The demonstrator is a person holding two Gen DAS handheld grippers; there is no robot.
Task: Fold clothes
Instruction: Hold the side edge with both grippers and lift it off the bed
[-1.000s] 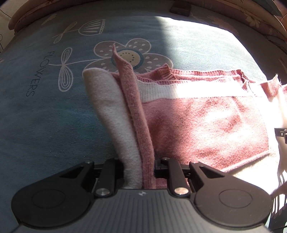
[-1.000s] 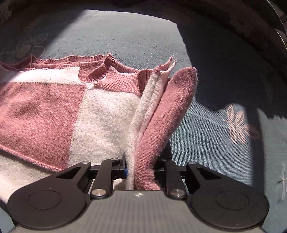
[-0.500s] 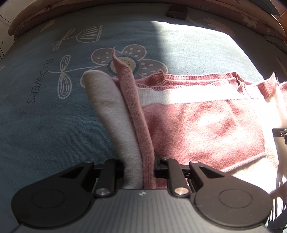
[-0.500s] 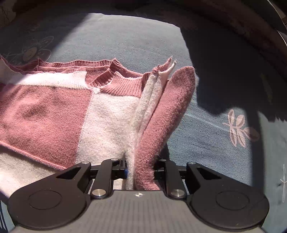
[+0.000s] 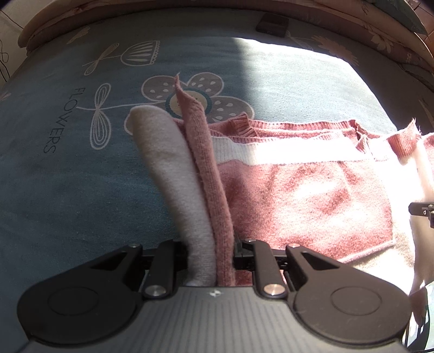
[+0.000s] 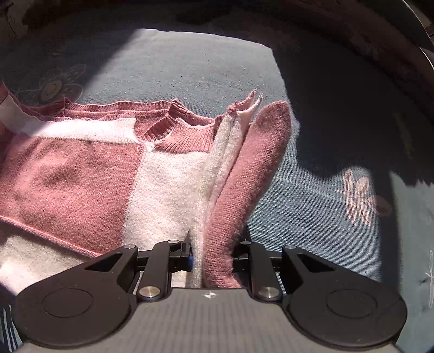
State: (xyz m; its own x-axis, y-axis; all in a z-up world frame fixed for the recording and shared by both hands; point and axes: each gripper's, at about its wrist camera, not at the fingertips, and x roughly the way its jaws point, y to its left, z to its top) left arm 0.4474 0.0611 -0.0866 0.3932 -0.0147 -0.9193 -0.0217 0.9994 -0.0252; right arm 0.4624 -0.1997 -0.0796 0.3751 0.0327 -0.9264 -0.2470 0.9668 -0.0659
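A pink and cream knitted sweater [image 5: 298, 190] lies spread on a blue sheet, its ribbed collar on the far side. My left gripper [image 5: 210, 258] is shut on the sweater's left edge, where a cream fold and a pink fold stand up between the jaws. In the right wrist view the same sweater [image 6: 81, 179] fills the left half. My right gripper [image 6: 213, 258] is shut on its right edge, pinching a cream layer and a pink layer that rise toward the camera. Cloth hides the fingertips of both grippers.
The blue sheet [image 5: 67, 190] bears flower prints and the word FLOWERS on the left. A small dark object [image 5: 272, 25] lies at the far edge. A floral quilt [image 5: 379, 40] borders the back. Part of the other gripper [image 5: 423, 210] shows at the right edge. A leaf print [image 6: 360, 201] lies right.
The sweater's far edge has slid slightly further from both cameras and the sheet's patterns have shifted a little. Both grips hold as before.
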